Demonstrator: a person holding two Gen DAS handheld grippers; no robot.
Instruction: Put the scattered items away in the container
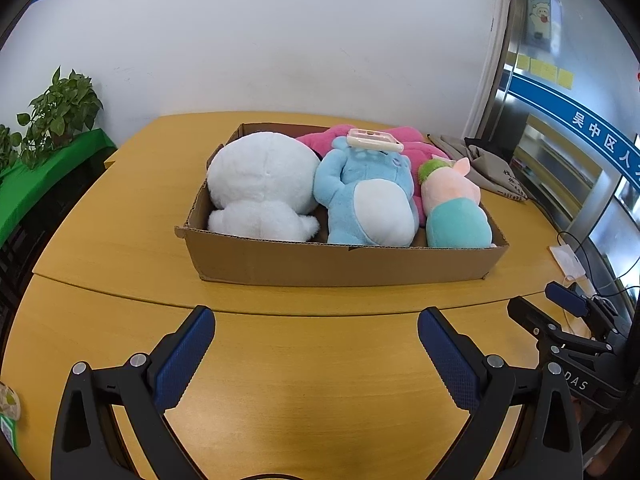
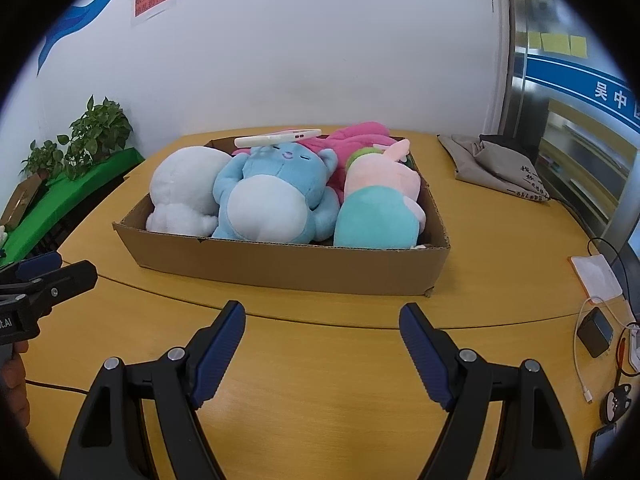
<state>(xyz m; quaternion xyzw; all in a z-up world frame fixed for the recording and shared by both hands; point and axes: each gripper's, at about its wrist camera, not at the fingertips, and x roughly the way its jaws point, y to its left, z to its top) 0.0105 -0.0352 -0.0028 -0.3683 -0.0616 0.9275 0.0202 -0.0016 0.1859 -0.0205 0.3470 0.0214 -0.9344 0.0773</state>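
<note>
We see the cardboard box on the wooden table, packed with a white plush, blue plush, pink-and-teal plush and a phone case on top. Left claw and right claw both gape wide, holding nothing.

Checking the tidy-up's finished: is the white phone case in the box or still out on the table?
In the box. The white phone case rests on the blue plush, which lies inside the cardboard box.
</note>
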